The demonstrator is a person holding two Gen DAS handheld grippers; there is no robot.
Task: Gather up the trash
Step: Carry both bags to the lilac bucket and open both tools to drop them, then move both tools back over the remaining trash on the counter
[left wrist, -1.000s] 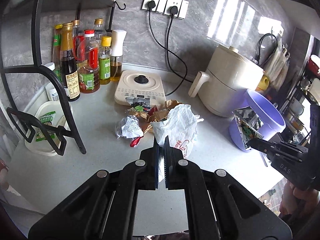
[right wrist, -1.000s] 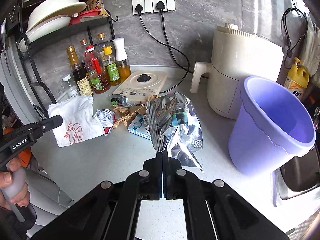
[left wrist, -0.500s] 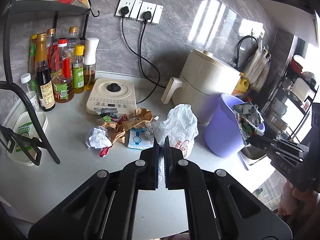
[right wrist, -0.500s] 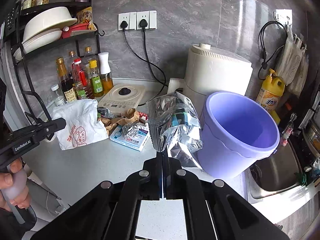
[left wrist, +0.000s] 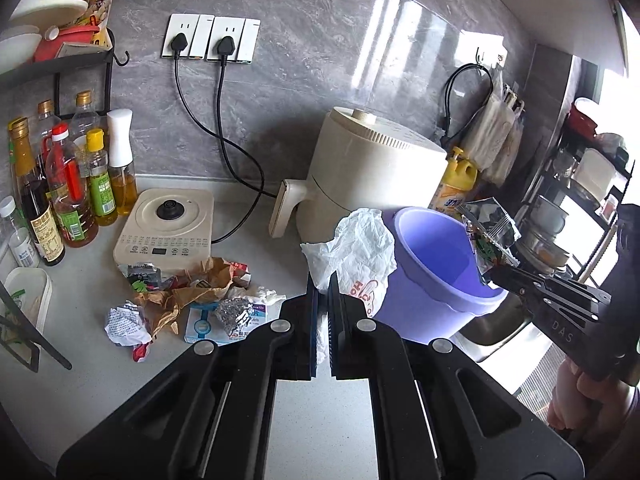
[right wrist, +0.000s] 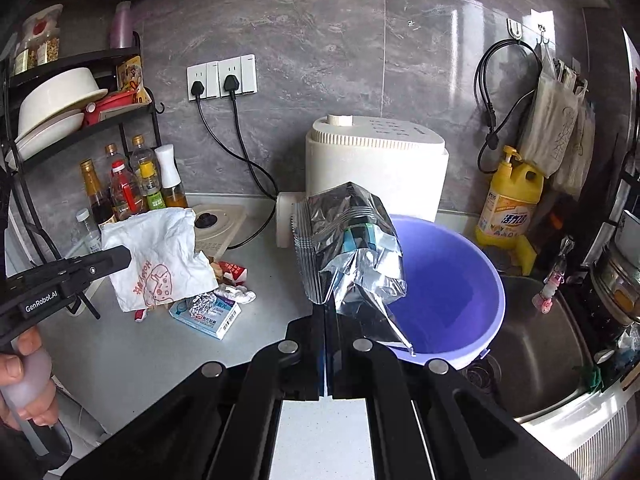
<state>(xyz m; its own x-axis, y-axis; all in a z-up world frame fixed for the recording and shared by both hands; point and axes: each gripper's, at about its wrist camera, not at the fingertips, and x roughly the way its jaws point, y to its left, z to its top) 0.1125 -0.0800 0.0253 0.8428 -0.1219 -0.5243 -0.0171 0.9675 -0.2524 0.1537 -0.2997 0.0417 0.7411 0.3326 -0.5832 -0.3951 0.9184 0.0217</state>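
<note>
Two hand-held grippers carry rubbish toward a purple bucket point(right wrist: 452, 292) on a grey kitchen counter point(left wrist: 256, 236): the left gripper point(left wrist: 323, 280) is clamped on the lower edge of a crumpled white paper bag point(left wrist: 356, 252), held up just beside the bucket's rim, while the right gripper point(right wrist: 325, 312) pinches the bottom corner of a silver foil packet point(right wrist: 352, 248) that hangs at the bucket's near rim, partly over its mouth. Both pieces look light and limp — the paper soft and easily torn, the foil slick and springy — so an edge or corner pinch, as here, seems the sensible hold, though the foil could slip from a shallow bite. More rubbish waits on the counter in a heap point(left wrist: 188, 292): brown paper scraps, a ball of foil, a small blue-and-white box and a wadded white wrapper, lying in front of the cream cooktop point(left wrist: 164, 228) and well apart from the bucket. Compared with a second ago, both tools have swung rightward from the heap; the bag, then low over the pile, now sits beside the bucket, and the packet, then above open counter, has reached the rim — both grips unchanged throughout. The release of either piece has not yet come.
</note>
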